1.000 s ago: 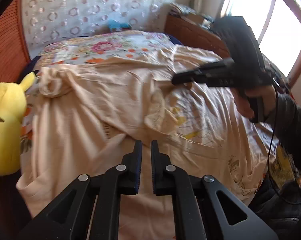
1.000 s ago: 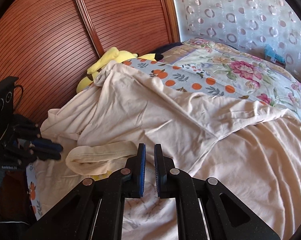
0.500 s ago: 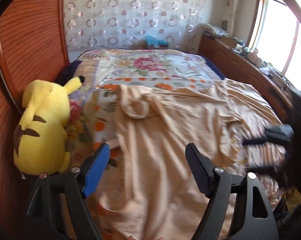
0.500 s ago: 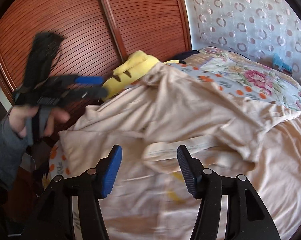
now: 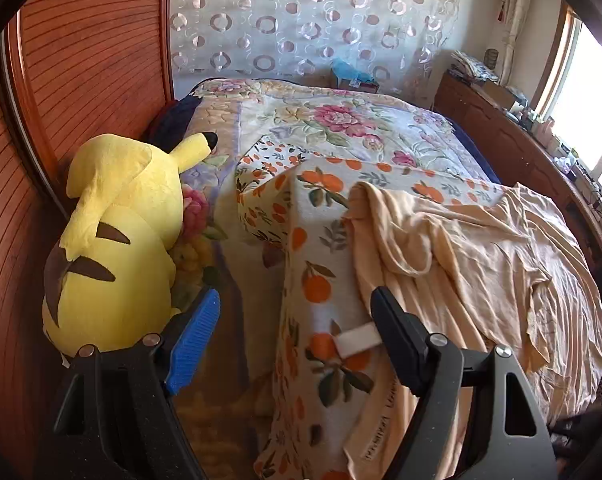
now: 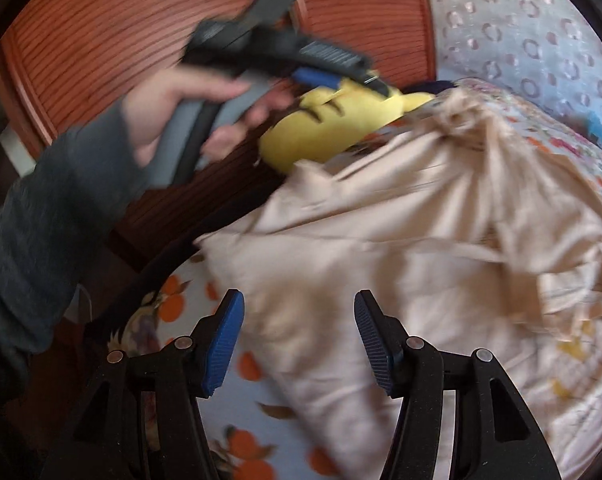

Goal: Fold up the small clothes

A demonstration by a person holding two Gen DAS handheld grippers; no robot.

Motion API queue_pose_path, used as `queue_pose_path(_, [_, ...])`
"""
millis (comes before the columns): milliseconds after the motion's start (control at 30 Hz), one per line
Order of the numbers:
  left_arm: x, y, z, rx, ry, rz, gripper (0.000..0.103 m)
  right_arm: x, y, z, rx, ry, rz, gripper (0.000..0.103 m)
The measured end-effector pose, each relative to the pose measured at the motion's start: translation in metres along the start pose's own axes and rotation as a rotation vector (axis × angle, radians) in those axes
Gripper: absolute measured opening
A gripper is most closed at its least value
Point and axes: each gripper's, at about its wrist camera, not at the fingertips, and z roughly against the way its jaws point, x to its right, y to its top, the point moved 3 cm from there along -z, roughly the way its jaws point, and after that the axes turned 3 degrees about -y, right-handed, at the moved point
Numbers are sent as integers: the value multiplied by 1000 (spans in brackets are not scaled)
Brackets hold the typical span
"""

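Note:
A crumpled cream garment lies spread over the right part of the bed; in the right wrist view this garment fills the middle, blurred. My left gripper hangs open above the orange-print sheet at the garment's left edge, with nothing between its pads. My right gripper is open over the garment's near corner, gripping nothing. A hand in a grey sleeve holds the left gripper up near the plush.
A yellow plush toy lies against the wooden wardrobe doors on the left. A flowered blanket covers the far half of the bed. A wooden sideboard with clutter runs under the window on the right.
Both grippers went from shut to open. The left view swung leftward from the garment's middle to the plush and sheet edge. In the right view the left gripper rose and came closer.

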Motion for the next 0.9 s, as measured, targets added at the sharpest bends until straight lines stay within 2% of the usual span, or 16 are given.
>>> queue_pose_path(67, [-4,2,-4,-5,5,4,78,-10,1,-11,-22,21,18,59])
queue_pose_path(367, [-10,11,-3,5,12,3,78,-38,-1,-30,5,-145,174,59])
queue_pose_path(433, [-8,15,-6,3,13,-2,78,-42,-3,-32,12,-190,210,52])
queue_pose_path(500, [-5,21,-10,1,7,-11,78,-39,-2,-31,9,-197,205,17])
queue_pose_path(533, [-2,25,-14,-1,-1,-17,78,-39,-2,-34,6,-190,196,7])
queue_pose_path(600, [6,33,-23,-9,-25,-27,78,-29,-3,-26,8,-135,144,7])
queue_pose_path(833, [45,57,-62,-54,-121,-42,78,-1,-6,3,68,-138,48,6])
queue_pose_path(900, [52,58,-73,-74,-119,-43,71,6,-7,12,89,-142,22,6])
